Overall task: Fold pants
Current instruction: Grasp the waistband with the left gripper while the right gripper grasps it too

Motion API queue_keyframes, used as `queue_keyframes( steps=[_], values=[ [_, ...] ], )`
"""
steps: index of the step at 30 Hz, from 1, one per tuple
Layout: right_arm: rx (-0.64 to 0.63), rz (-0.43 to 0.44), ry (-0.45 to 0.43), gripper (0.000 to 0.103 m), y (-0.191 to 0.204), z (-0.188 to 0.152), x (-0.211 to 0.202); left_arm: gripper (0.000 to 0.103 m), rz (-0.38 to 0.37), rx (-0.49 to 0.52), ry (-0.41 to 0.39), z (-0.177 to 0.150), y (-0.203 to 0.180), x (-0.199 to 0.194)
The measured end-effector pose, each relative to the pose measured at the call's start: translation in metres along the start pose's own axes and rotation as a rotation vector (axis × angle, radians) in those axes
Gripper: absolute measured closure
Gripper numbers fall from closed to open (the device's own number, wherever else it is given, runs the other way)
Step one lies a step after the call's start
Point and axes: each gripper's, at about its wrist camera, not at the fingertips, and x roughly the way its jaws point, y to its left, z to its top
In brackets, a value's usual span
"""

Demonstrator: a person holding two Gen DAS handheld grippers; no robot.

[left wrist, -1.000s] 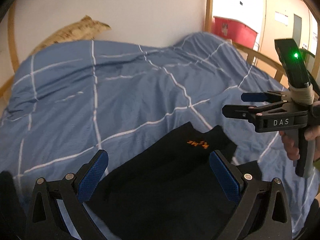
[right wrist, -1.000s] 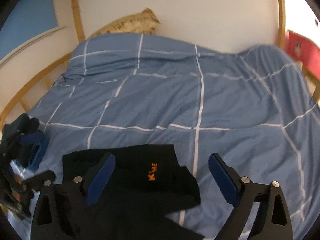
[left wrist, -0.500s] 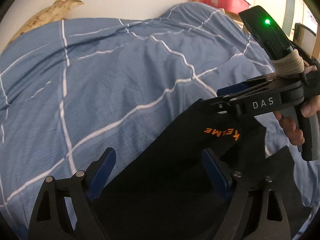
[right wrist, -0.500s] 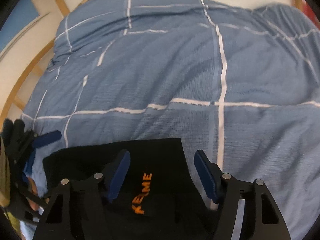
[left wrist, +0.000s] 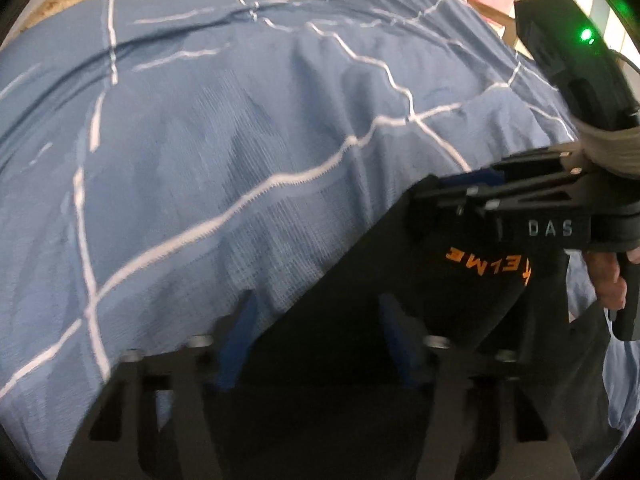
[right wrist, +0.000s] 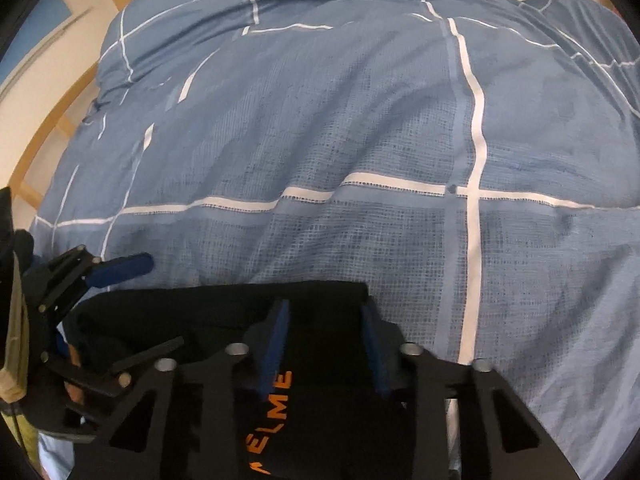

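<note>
A bed covered by a blue duvet [right wrist: 360, 128] with a grid of white stripes fills both views; its cloth is rumpled into soft ridges, and a pale wooden bed frame [right wrist: 56, 120] shows at the left edge of the right wrist view. On the near part of the duvet lie the black pants [right wrist: 224, 312], a dark, matte garment with few visible creases, its far edge running straight across the duvet in the right wrist view and slanting up toward the right in the left wrist view. Orange capital letters on the pants read "ELME" [right wrist: 280, 400] in the right wrist view, with a further letter partly hidden; the same lettering appears upside down in the left wrist view. The right tool [right wrist: 324, 340] is down on the far corner of the pants; its jaws have just been closing and now stand narrow, with black cloth between the blue pads, though whether the pads press on it cannot be told. The left tool [left wrist: 316, 340] is likewise low over the pants' edge, its jaws also just closing to a narrow gap with cloth between them; the picture is blurred and contact cannot be confirmed. In the left wrist view the right tool's body bears white letters "DAS" [left wrist: 550, 228], a green light [left wrist: 586, 35] glows on its upper housing, and a hand [left wrist: 608, 280] grips its handle.
</note>
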Motion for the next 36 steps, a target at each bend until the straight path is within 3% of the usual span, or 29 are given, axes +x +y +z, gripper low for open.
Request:
queue_keyframes(
  steps=[1,2,4,7,12,20,22,23,24,25,26,29,30,34,36],
  values=[
    [-0.006,-0.008,-0.001,0.083,0.0,0.0,0.001,0.084,-0.003,0.003,0.014,-0.001,-0.001,0.003],
    [-0.01,-0.01,-0.003,0.088,0.0,0.0,0.001,0.093,-0.001,0.004,0.016,-0.002,-0.003,0.003],
    [-0.004,0.006,-0.019,0.091,0.0,0.001,-0.003,0.098,0.015,0.017,-0.004,-0.002,-0.008,-0.003],
    [-0.012,0.0,-0.073,0.093,0.002,0.003,-0.015,0.098,0.046,0.024,-0.065,0.001,-0.008,-0.017],
    [-0.05,-0.034,-0.183,0.094,0.012,0.021,-0.036,0.098,0.091,-0.051,-0.156,0.023,0.01,-0.038],
    [-0.081,-0.103,-0.221,0.094,0.032,0.067,-0.024,0.098,0.151,-0.084,-0.105,0.033,0.028,-0.015],
    [-0.073,-0.111,-0.205,0.094,0.033,0.069,-0.014,0.095,0.153,-0.101,-0.09,0.031,0.03,-0.008],
    [-0.069,-0.117,-0.2,0.094,0.032,0.068,-0.011,0.087,0.159,-0.11,-0.091,0.03,0.031,-0.007],
    [-0.069,-0.127,-0.193,0.094,0.032,0.067,-0.006,0.078,0.166,-0.12,-0.095,0.03,0.033,-0.007],
    [-0.065,-0.138,-0.189,0.093,0.029,0.064,-0.005,0.055,0.172,-0.139,-0.107,0.029,0.036,-0.01],
    [-0.054,-0.147,-0.187,0.092,0.028,0.062,-0.004,0.043,0.178,-0.153,-0.123,0.028,0.037,-0.014],
    [-0.025,-0.177,-0.191,0.062,0.023,0.056,-0.007,0.043,0.2,-0.193,-0.172,0.024,0.042,-0.034],
    [-0.029,-0.202,-0.207,0.057,0.024,0.054,-0.013,0.043,0.208,-0.203,-0.178,0.023,0.042,-0.041],
    [-0.053,-0.227,-0.237,0.057,0.031,0.039,-0.041,0.043,0.199,-0.221,-0.207,0.009,0.033,-0.084],
    [-0.061,-0.229,-0.251,0.05,0.036,0.028,-0.06,0.042,0.191,-0.225,-0.217,0.0,0.026,-0.106]
  ],
)
